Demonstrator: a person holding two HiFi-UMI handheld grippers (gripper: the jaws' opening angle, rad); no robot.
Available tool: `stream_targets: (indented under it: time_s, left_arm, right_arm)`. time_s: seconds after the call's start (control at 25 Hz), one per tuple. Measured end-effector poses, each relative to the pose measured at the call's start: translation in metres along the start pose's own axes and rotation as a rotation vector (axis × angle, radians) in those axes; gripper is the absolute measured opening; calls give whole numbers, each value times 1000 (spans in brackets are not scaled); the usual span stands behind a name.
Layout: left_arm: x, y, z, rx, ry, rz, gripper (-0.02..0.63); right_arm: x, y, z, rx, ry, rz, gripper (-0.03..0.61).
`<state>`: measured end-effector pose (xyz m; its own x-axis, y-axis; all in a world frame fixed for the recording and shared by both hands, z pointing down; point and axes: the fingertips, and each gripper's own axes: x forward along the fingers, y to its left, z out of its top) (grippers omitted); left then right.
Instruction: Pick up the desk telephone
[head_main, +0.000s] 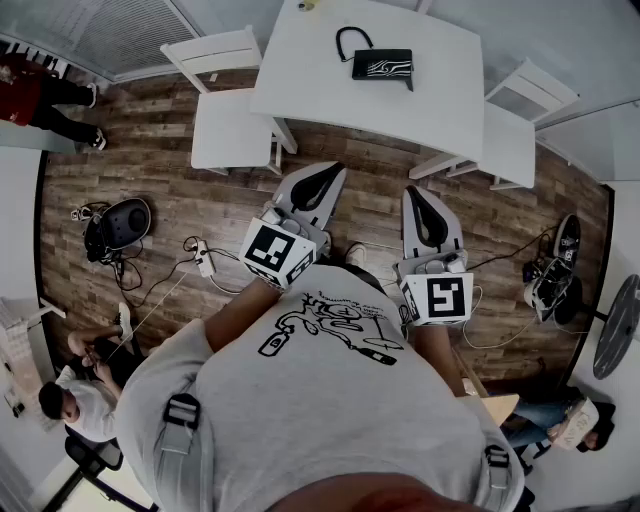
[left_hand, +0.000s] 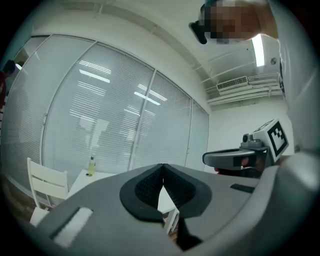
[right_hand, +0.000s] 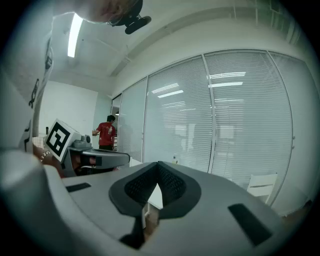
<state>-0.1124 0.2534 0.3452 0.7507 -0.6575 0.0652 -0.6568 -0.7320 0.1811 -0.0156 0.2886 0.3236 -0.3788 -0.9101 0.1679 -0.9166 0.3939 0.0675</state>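
The black desk telephone (head_main: 382, 62), with its looped cord, lies on the far part of the white table (head_main: 320, 90) in the head view. Both grippers are held level in front of my chest, well short of the table and over the wooden floor. My left gripper (head_main: 325, 172) has its jaws closed with nothing between them, and its own view shows the pads meeting (left_hand: 163, 167). To its right, my right gripper (head_main: 420, 195) is likewise shut and empty (right_hand: 158, 166). Neither gripper view shows the telephone.
White chairs stand at the table's left (head_main: 225, 110) and right (head_main: 515, 125). A power strip with cables (head_main: 203, 262) and a black bag (head_main: 118, 225) lie on the floor at left. A person sits at the lower left (head_main: 70, 400). A small bottle (left_hand: 91, 166) stands on the table.
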Motion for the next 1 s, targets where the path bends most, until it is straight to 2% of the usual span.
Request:
stream_targets:
  time_s: [0.24, 0.48, 0.8, 1.0]
  left_arm:
    - [-13, 31, -1, -7, -8, -2, 5]
    - [-17, 59, -6, -24, 4, -1, 5]
    - [9, 73, -7, -47, 1, -19, 5]
    - [50, 75, -11, -42, 12, -30, 5]
  right_arm:
    - [30, 34, -1, -10, 3, 22, 5]
    - [49, 52, 14, 15, -37, 40, 6]
    - [66, 24, 11, 23, -43, 5, 6]
    - [78, -18, 0, 29, -42, -17, 6]
